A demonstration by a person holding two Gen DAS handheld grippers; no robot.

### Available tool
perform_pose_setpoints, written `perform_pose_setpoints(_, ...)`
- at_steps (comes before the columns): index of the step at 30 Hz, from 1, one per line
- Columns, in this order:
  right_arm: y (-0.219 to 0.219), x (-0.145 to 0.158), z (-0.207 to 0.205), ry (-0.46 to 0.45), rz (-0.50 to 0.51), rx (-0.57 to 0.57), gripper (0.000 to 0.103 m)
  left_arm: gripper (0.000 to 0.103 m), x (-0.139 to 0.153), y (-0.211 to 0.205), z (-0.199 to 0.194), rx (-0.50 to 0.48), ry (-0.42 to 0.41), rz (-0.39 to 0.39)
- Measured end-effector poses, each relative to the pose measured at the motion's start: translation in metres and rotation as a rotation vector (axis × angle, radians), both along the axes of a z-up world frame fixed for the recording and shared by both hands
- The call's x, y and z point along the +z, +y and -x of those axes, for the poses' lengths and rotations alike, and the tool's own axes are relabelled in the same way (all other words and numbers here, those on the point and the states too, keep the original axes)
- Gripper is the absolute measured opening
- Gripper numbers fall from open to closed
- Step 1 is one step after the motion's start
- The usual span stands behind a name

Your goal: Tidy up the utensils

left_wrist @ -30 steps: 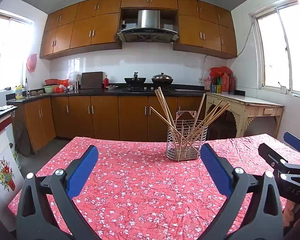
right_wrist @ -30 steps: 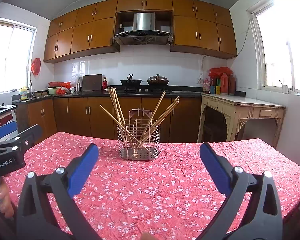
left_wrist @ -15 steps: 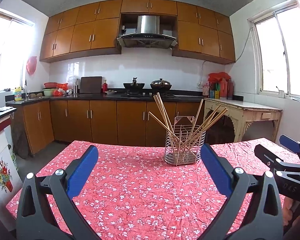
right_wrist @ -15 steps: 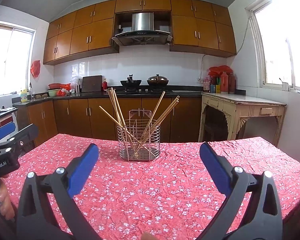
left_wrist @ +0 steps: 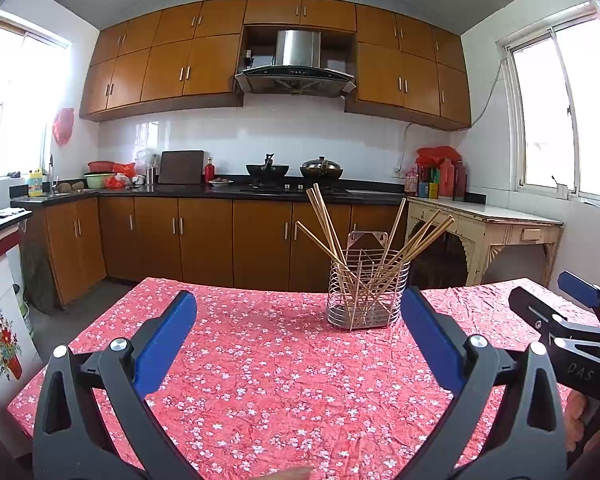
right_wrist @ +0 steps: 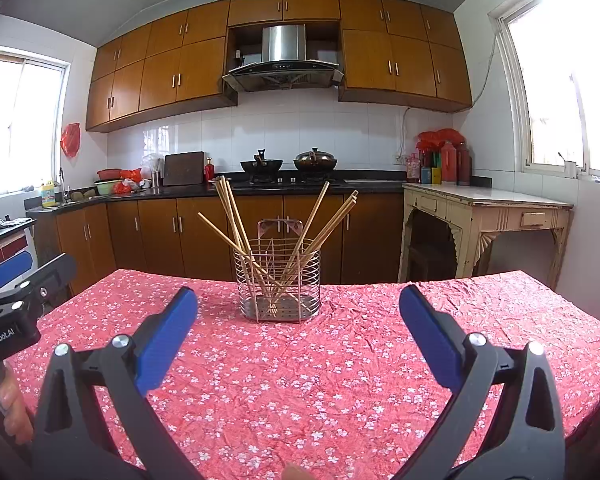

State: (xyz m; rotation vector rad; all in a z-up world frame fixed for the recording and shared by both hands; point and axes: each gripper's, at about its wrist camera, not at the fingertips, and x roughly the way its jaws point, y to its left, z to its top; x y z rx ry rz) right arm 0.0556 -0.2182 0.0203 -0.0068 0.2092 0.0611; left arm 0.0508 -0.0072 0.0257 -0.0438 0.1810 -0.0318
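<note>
The table (right_wrist: 340,380), spread with a red flowered cloth, takes up most of both views, and apart from one thing its surface shows nothing lying loose: no stray utensil is visible anywhere on the cloth. That one thing is the wire utensil holder (right_wrist: 278,284), standing upright toward the far side of the table, roughly centred. Inside it the chopsticks (right_wrist: 236,224) stand on end and fan outward, some leaning left, some right, their lower ends crossing at the base. Judged from this, the gathering looks finished, since every utensil in sight is already in the holder; what could remain is only neatening the splayed bundle, if that counts. The left hand-held gripper (left_wrist: 298,326) hangs over the near cloth, spread wide and grasping nothing. The right hand-held gripper (right_wrist: 298,320) is likewise released and empty, well short of the holder.
</note>
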Motion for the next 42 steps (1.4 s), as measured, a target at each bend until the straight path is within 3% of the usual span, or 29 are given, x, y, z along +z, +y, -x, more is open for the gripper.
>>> perform_pose_setpoints(42,-0.0056,-0.0026,-0.0035,0.012,-0.016,0.003,0.099,0.101,-0.0021,0.0004,-0.0017,-0.005,0.011,-0.005)
